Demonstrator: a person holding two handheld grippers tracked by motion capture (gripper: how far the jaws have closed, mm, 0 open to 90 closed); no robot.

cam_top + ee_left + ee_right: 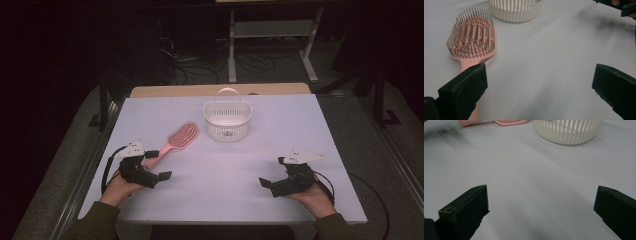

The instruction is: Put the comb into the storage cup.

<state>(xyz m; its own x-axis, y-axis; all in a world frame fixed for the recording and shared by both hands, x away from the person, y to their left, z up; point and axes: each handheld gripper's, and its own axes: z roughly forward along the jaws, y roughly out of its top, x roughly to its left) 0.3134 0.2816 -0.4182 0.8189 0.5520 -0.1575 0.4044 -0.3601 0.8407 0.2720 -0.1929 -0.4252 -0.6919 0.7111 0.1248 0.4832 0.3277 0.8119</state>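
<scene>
A pink hairbrush (179, 137) lies bristles up on the white table (225, 200), left of middle, its handle pointing toward my left gripper (157, 172). In the left gripper view the brush (472, 37) sits ahead and to the left. Its handle runs down beside the left jaw and does not lie between the jaws. The left gripper (540, 75) is open and empty. A white slatted basket (227, 122) with a handle stands behind the brush head. My right gripper (270, 176) is open over bare table at the front right, with the basket (567, 131) far ahead of it.
A wooden board (220, 90) juts out behind the table's far edge. Beyond it are cables and a white metal frame (272, 30) on the dark floor. The table's near edge is just behind both hands.
</scene>
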